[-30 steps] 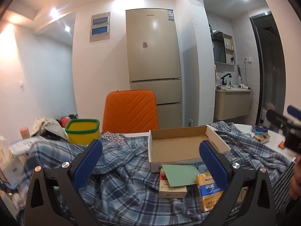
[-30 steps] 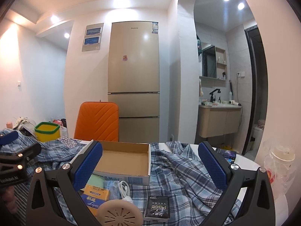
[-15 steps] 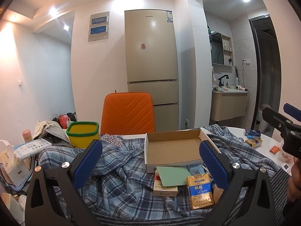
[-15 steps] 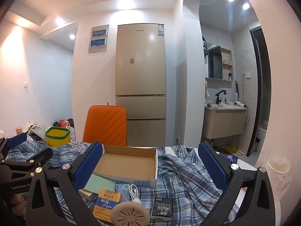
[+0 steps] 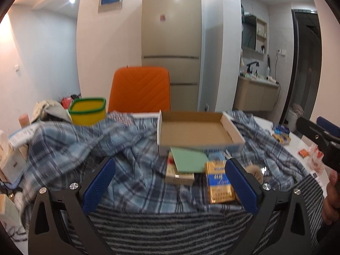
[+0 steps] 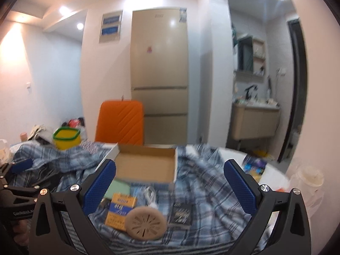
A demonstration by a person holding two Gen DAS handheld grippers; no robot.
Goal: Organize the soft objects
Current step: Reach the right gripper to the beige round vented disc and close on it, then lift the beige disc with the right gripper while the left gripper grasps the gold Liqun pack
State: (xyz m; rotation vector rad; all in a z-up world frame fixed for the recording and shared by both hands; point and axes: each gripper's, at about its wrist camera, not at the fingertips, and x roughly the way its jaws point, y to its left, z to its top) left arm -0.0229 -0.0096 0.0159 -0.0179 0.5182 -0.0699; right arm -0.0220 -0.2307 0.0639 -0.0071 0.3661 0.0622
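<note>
Both grippers, left gripper (image 5: 170,189) and right gripper (image 6: 170,188), have been lowered toward the crumpled blue plaid cloth (image 5: 85,148) at 12 o'clock; fingers are spread, nothing held. Grasping is judged imminent.

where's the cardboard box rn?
The open cardboard box sits centre in both wrist views, on the plaid cloth, in front of the orange chair, just behind the green card.
</note>
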